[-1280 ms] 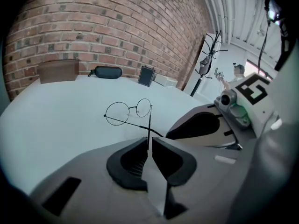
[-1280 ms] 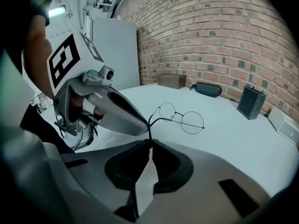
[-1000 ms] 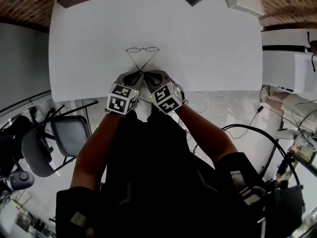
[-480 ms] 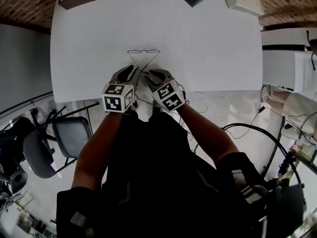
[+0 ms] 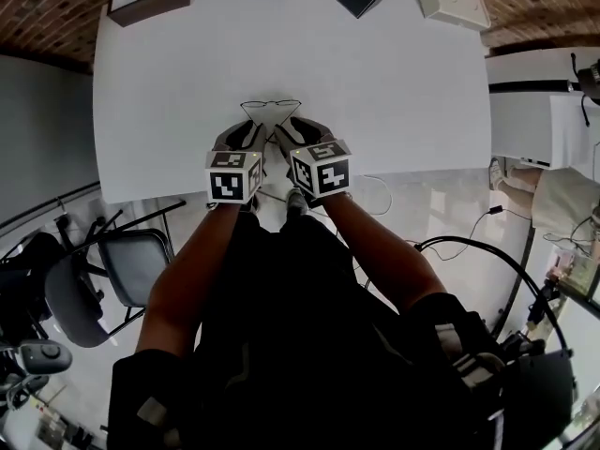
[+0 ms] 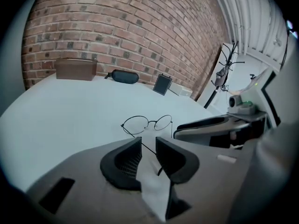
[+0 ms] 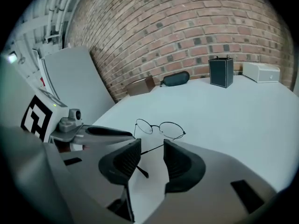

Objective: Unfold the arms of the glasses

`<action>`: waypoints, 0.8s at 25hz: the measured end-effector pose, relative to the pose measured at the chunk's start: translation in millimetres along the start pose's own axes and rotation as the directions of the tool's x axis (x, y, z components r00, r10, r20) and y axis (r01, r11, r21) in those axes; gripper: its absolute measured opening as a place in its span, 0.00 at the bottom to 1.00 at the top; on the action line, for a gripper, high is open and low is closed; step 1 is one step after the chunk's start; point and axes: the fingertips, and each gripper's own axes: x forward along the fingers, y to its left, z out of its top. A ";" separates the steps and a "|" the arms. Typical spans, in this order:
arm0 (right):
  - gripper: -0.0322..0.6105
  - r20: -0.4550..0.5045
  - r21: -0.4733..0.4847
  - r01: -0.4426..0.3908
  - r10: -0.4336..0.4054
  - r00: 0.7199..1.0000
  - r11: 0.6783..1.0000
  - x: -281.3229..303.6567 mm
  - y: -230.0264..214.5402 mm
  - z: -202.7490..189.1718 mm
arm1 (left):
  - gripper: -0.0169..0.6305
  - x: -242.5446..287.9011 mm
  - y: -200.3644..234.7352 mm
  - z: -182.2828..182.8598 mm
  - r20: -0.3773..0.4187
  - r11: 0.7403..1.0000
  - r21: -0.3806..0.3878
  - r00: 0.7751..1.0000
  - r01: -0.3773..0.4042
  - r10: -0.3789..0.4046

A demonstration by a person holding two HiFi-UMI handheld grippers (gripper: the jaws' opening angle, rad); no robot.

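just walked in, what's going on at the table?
A person holds a gripper in each hand over thin wire-rimmed glasses lying on the white table. Both arms of the glasses are swung out from the frame toward the person. One arm runs between the fingers of each gripper. The left gripper shows a gap around its arm, so it isn't clamping. The right gripper is opening, with its arm loose between the pads. The unfolding looks close to done.
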 end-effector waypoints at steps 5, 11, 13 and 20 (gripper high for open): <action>0.24 -0.053 0.064 0.011 -0.008 0.999 0.998 14.1 1.4 -9.1 | 0.16 4.9 2.6 -3.9 -0.049 0.998 0.053 0.999 -0.017 0.020; 0.25 -0.078 0.028 0.023 -0.020 0.997 0.999 10.0 -5.3 -5.8 | 0.16 2.5 7.6 -2.9 -0.073 0.990 0.139 0.997 -0.005 0.016; 0.25 -0.081 0.010 -0.002 0.003 0.997 1.000 9.6 -7.7 -7.3 | 0.16 0.8 11.3 -2.6 -0.074 0.988 0.154 0.997 -0.009 0.021; 0.25 -0.112 -0.103 -0.071 0.059 0.992 0.992 -1.0 -17.3 -8.6 | 0.16 -6.0 21.4 -2.4 -0.078 0.984 0.173 0.996 -0.032 0.047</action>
